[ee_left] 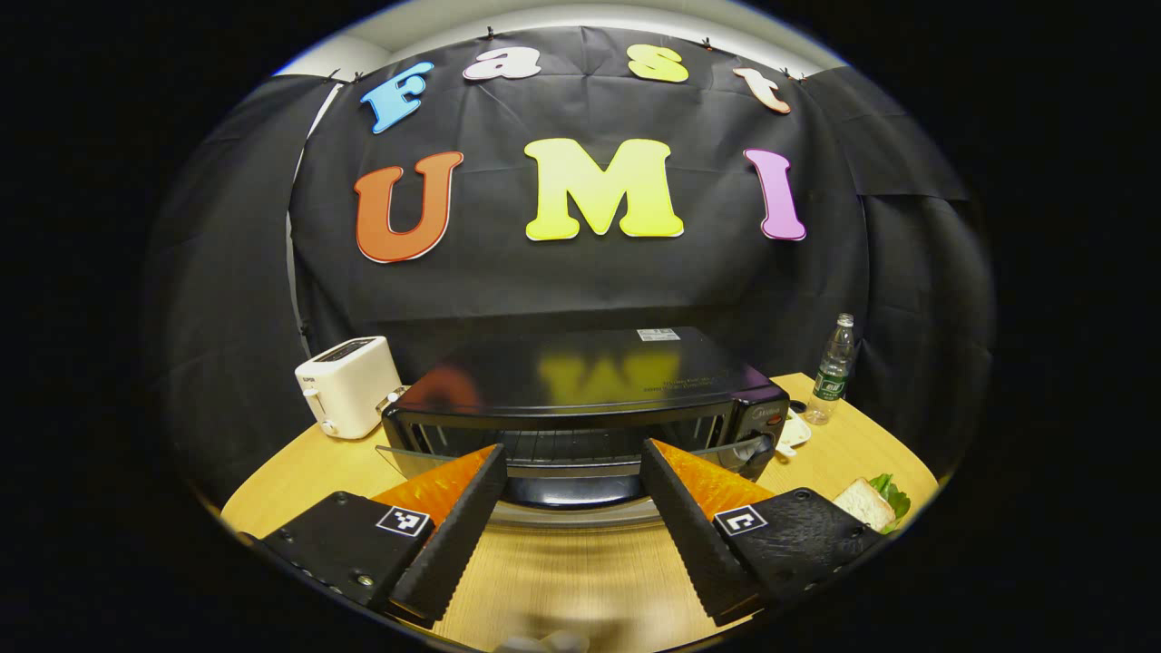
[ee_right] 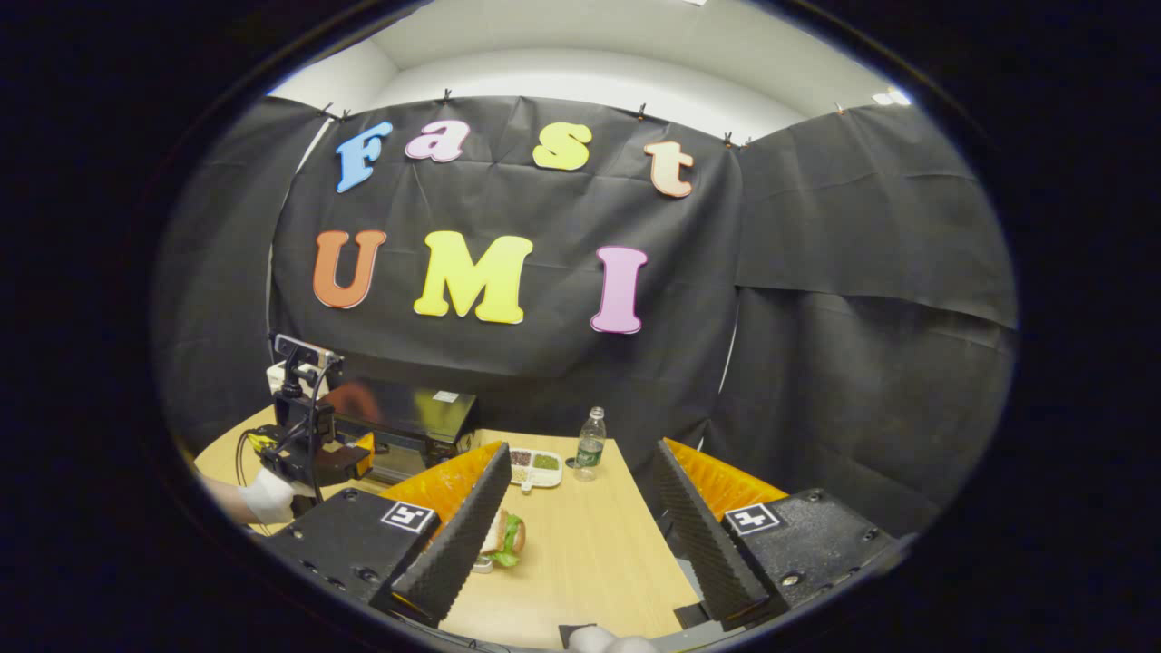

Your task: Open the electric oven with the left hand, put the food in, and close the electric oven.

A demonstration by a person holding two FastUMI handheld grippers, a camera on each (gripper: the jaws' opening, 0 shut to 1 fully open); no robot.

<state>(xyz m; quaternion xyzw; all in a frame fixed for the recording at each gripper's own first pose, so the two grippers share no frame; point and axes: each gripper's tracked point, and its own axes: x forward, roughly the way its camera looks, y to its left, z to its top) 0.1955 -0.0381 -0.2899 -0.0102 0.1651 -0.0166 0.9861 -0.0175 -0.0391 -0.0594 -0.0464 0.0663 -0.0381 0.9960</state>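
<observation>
Desk (ee_left: 580, 580): a wooden top carrying every item listed below. Electric oven (ee_left: 580, 399): black, standing toward the rear middle of the desk; its glass door (ee_left: 567, 476) is tilted partly open toward the camera, with the wire rack visible behind it. Toaster (ee_left: 346, 385): white, on the desk just beside the oven, on the image-left side in the left gripper view. Water bottle (ee_left: 833, 372): clear, upright, near the opposite side of the oven. Compartment dish (ee_right: 535, 466): white, with dark and green contents, between the oven and the bottle in the right gripper view. Sandwich (ee_right: 503, 537): bread with green lettuce, lying on the desk in front of the oven, well apart from it and held by neither tool. Left tool (ee_left: 573, 467): fingers spread wide, gripping nothing, tips directly before the oven door; whether they touch it cannot be told. Right tool (ee_right: 580, 467): fingers likewise spread, empty, above the desk, the sandwich beside one finger.
</observation>
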